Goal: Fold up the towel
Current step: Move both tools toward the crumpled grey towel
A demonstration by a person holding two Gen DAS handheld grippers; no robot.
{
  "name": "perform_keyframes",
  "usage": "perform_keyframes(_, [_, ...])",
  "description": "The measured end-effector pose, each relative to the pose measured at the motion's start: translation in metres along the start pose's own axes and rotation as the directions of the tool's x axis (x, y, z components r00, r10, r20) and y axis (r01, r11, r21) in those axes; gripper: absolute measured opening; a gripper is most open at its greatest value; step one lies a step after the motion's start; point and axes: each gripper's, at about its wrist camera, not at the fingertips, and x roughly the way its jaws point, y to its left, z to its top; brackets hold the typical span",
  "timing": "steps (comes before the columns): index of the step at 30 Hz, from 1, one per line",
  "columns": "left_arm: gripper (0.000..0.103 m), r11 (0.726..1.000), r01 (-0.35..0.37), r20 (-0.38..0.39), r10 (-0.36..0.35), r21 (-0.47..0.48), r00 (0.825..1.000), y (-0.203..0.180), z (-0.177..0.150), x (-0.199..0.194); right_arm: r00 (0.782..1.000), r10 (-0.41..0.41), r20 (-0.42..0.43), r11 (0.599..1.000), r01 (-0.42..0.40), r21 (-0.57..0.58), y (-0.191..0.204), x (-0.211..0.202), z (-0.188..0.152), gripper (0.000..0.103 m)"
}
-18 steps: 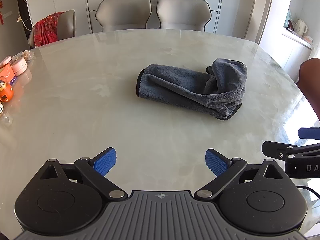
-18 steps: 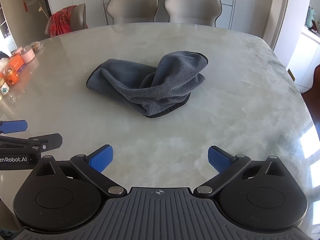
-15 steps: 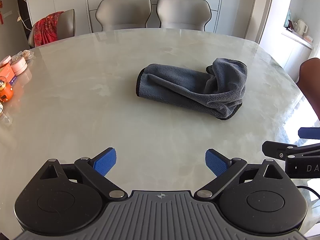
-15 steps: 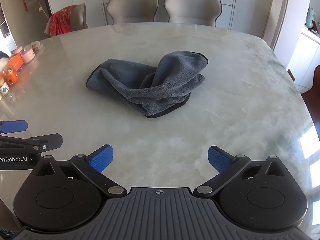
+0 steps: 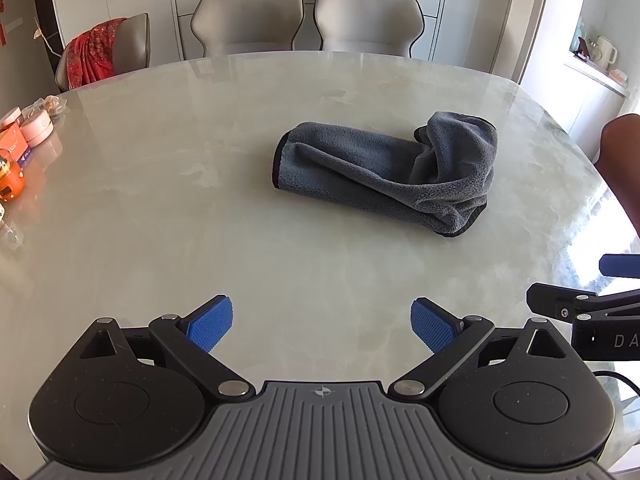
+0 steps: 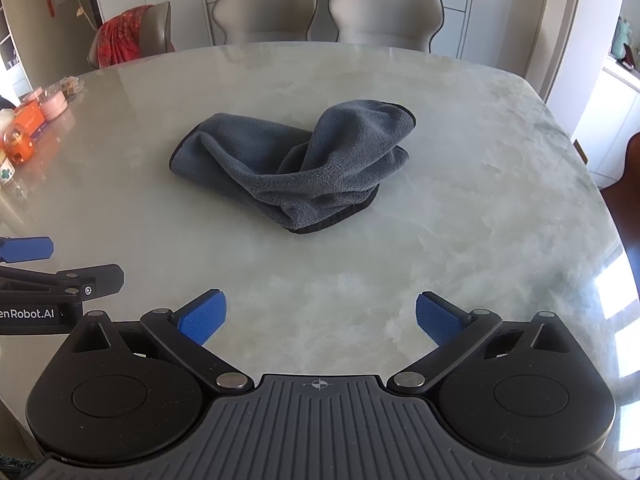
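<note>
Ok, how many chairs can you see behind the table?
3. Two grey chairs side by side at the far edge, left one and right one; a third at the far left, red cloth draped over it. Others may be out of frame.

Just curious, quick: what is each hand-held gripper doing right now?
Left hand-held gripper: open, holding nothing.
Right hand-held gripper: open, holding nothing, short of the towel.

Two grey chairs point(image 5: 308, 20) behind a marble table point(image 5: 160, 200), red cloth point(image 5: 94, 54) draped over a third chair
</note>
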Motion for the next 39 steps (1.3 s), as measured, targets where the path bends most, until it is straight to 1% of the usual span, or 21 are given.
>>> perform_keyframes(17, [0.098, 1.000, 0.002, -0.028, -0.002, -0.007, 1.000, 0.003, 0.004, 0.009, 1.000, -0.007, -0.018, 1.000, 0.007, -0.001, 0.001, 0.006, 0.002, 0.102])
perform_keyframes(24, [0.098, 1.000, 0.009, -0.041, -0.009, -0.005, 0.999, 0.005, 0.009, 0.016, 0.999, -0.012, -0.030, 1.000, 0.012, 0.006, 0.000, 0.011, 0.004, 0.102])
perform_keyframes(28, [0.098, 1.000, 0.014, -0.046, -0.015, -0.005, 0.999, 0.008, 0.014, 0.022, 1.000, -0.005, -0.023, 1.000, 0.005, 0.017, -0.003, 0.014, 0.007, 0.102])
perform_keyframes(31, [0.098, 1.000, 0.021, -0.037, -0.022, -0.008, 0.999, 0.013, 0.022, 0.027, 1.000, 0.031, 0.004, 0.997, -0.031, 0.076, -0.016, 0.015, 0.012, 0.102])
perform_keyframes(34, [0.098, 0.999, 0.028, -0.012, -0.029, -0.016, 1.000, 0.019, 0.032, 0.032, 0.998, 0.053, 0.022, 0.989, -0.056, 0.133, -0.031, 0.018, 0.018, 0.102])
perform_keyframes(36, [0.098, 0.999, 0.036, 0.005, -0.036, -0.024, 0.999, 0.024, 0.041, 0.037, 0.998, 0.051, 0.033, 0.986, -0.056, 0.157, -0.043, 0.023, 0.024, 0.102])
perform_keyframes(39, [0.098, 0.999, 0.044, 0.033, -0.044, -0.012, 0.999, 0.027, 0.052, 0.046, 0.997, 0.050, 0.057, 0.981, -0.059, 0.182, -0.059, 0.030, 0.030, 0.102])
